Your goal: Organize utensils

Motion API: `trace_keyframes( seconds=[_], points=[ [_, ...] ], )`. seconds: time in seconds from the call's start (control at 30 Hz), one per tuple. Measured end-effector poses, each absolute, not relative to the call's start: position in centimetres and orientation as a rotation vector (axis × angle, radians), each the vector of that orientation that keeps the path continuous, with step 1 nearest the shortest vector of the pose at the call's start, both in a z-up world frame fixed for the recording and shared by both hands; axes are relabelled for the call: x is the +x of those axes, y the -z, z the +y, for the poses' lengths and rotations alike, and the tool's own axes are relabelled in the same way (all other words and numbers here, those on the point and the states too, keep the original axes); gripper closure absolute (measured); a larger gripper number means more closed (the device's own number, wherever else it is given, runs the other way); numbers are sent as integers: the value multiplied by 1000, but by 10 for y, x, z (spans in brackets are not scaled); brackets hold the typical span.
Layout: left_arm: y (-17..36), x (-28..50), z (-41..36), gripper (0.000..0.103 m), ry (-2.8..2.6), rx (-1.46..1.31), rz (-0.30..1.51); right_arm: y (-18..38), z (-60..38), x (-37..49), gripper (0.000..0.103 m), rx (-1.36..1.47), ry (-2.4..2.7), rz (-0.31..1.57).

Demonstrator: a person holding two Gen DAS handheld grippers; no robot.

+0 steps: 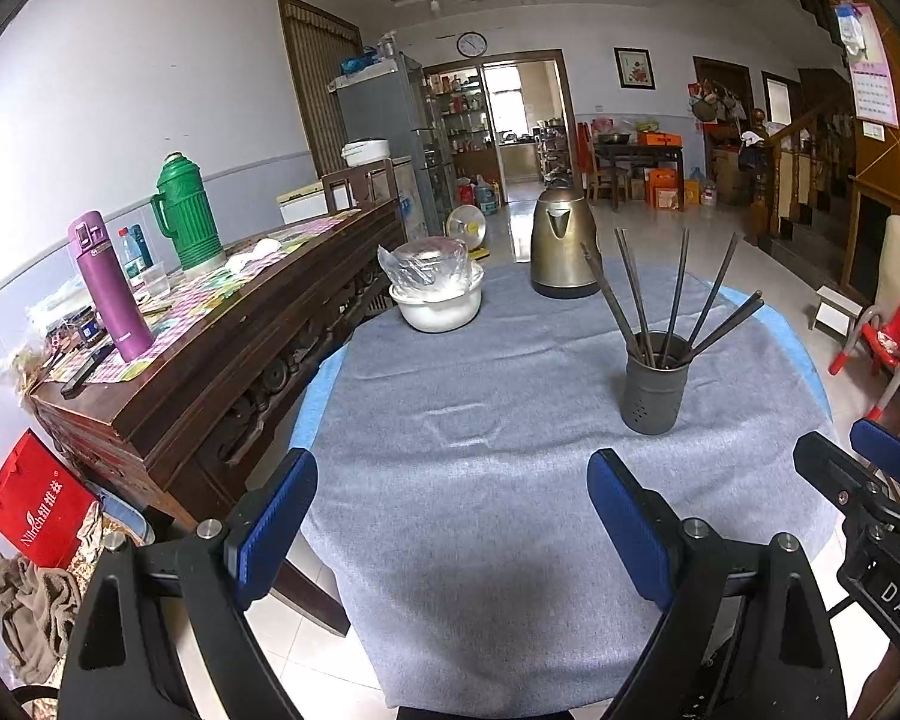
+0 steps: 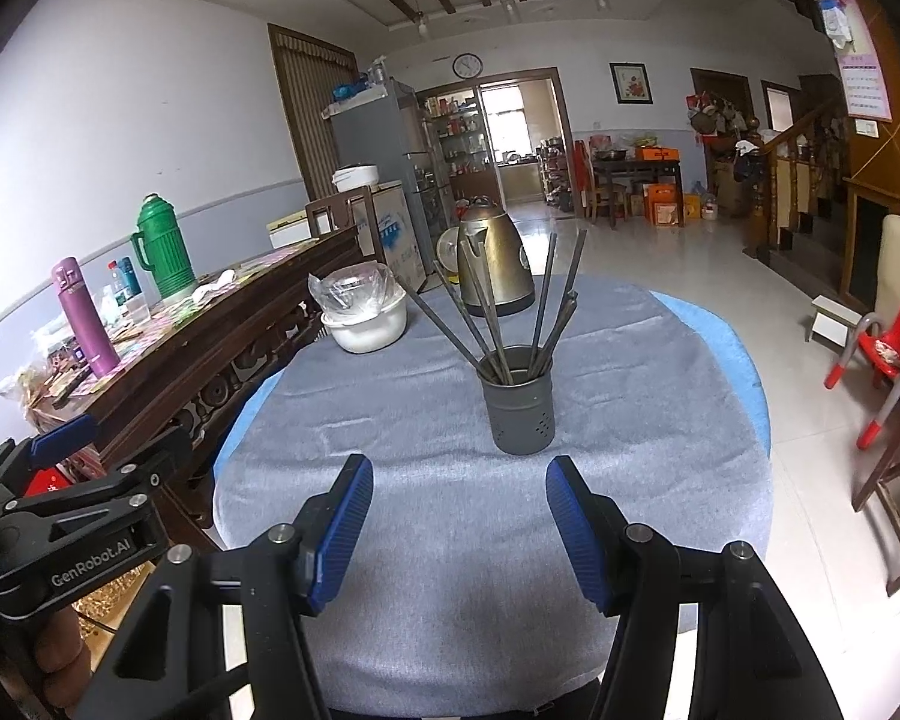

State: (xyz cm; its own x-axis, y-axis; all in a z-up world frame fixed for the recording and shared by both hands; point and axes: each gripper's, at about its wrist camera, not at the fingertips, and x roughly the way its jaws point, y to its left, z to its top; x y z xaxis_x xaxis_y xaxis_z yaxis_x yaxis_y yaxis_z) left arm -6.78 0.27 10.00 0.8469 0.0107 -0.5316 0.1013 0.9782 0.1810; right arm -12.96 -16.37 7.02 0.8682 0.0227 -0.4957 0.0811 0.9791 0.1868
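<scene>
A dark grey perforated utensil holder [image 1: 656, 383] [image 2: 519, 402] stands upright on the round table's grey cloth [image 1: 480, 420] [image 2: 426, 408]. Several dark chopsticks [image 1: 678, 294] [image 2: 540, 306] lean outward from it. My left gripper [image 1: 453, 468] hangs over the near edge of the table, open wide, with nothing between its blue pads; the holder is ahead and to its right. My right gripper [image 2: 459, 474] is open and empty too, with the holder just ahead of it. Each gripper shows at the edge of the other's view.
A brass kettle [image 1: 561, 246] [image 2: 495, 264] and a white bowl under plastic film [image 1: 437, 294] [image 2: 365, 315] stand at the table's far side. A dark wooden sideboard [image 1: 222, 348] on the left carries a green thermos [image 1: 185, 213] and a purple flask [image 1: 111, 285]. Red child's chair [image 2: 882, 354] at right.
</scene>
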Motion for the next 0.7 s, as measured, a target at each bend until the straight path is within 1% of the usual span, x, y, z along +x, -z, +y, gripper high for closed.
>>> trace_keyframes(
  seconds=[0.7],
  points=[
    [-99, -70, 1, 11, 61, 211, 560, -74, -174, -134, 39, 228, 61, 504]
  ],
)
